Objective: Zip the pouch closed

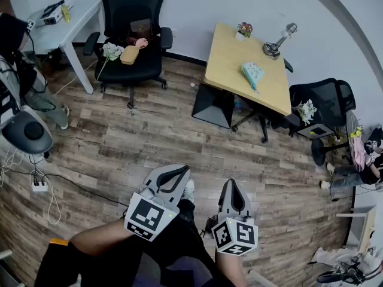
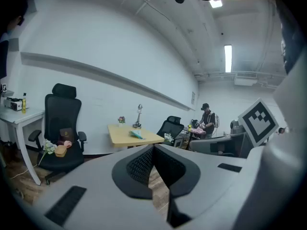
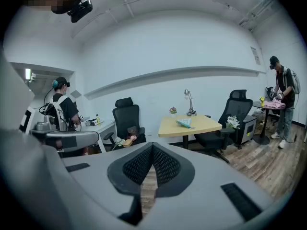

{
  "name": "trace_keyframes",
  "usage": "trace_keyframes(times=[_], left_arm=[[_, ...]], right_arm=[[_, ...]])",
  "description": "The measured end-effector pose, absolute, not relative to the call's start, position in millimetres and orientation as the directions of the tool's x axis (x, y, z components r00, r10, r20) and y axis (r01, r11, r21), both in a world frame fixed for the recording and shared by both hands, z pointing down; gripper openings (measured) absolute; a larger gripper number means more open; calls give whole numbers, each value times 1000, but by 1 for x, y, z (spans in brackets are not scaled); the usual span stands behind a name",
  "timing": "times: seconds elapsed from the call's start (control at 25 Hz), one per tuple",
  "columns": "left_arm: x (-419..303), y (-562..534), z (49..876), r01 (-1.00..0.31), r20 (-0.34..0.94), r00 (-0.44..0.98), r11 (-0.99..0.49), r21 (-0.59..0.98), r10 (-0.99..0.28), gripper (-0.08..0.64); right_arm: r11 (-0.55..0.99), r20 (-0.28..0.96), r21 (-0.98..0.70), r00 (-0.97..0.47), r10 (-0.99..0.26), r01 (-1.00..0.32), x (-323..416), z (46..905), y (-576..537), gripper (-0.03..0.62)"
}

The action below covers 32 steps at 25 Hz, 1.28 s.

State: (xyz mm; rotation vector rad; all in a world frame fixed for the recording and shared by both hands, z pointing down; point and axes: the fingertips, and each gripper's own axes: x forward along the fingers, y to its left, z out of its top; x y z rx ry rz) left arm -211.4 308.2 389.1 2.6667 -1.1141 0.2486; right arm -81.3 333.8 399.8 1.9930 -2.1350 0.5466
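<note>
- Two grippers in play, and both sit low over the wood floor (image 1: 149, 136), well apart from everything else.
- The left gripper (image 1: 178, 173) has its jaws pressed together, tips touching, with nothing between them.
- It's the same with the right gripper (image 1: 232, 187): jaws together at the tips and nothing pinched. We see only floorboards through the gap behind the tips.
- There is one pouch (image 1: 252, 73), as far as we can make out. It lies flat near the middle of the yellow table (image 1: 224, 64), a little toward its right edge in the head view.
- It's teal with a pale pattern. From this far off we can't tell whether the zip is open.
- Sharing that table are one flower pot (image 1: 244, 28) at the far left corner and one lamp (image 1: 275, 45) by the far right corner.
- We count two black chairs. One (image 1: 133, 17) stands by the white desk (image 1: 72, 23), and the other (image 1: 326, 100) is off the table's right corner.
- Each chair carries one bunch of white flowers on its seat.
- We can see two other people, one at each side of the room.
</note>
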Motion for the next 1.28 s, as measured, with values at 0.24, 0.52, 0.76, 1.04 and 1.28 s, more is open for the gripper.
trace_keyframes(times=[0.24, 0.52, 0.76, 1.04, 1.28], left_arm=[[-211, 310, 390, -713, 244, 698, -684, 155, -673, 9], [-205, 311, 391, -709, 243, 702, -687, 158, -669, 9], [-196, 296, 386, -729, 233, 682, -668, 151, -693, 9], [-160, 265, 387, -744, 236, 667, -651, 149, -707, 9], [-118, 227, 378, -768, 234, 640, -624, 146, -732, 9]], right_arm=[[44, 362, -154, -98, -927, -987, -83, 399, 334, 14], [58, 343, -202, -126, -931, -978, -82, 396, 333, 15], [64, 341, -213, -135, -930, -975, -67, 397, 318, 15], [85, 345, -192, -148, -927, -978, -29, 397, 280, 15], [123, 355, -181, -182, -917, -976, 12, 392, 241, 15]])
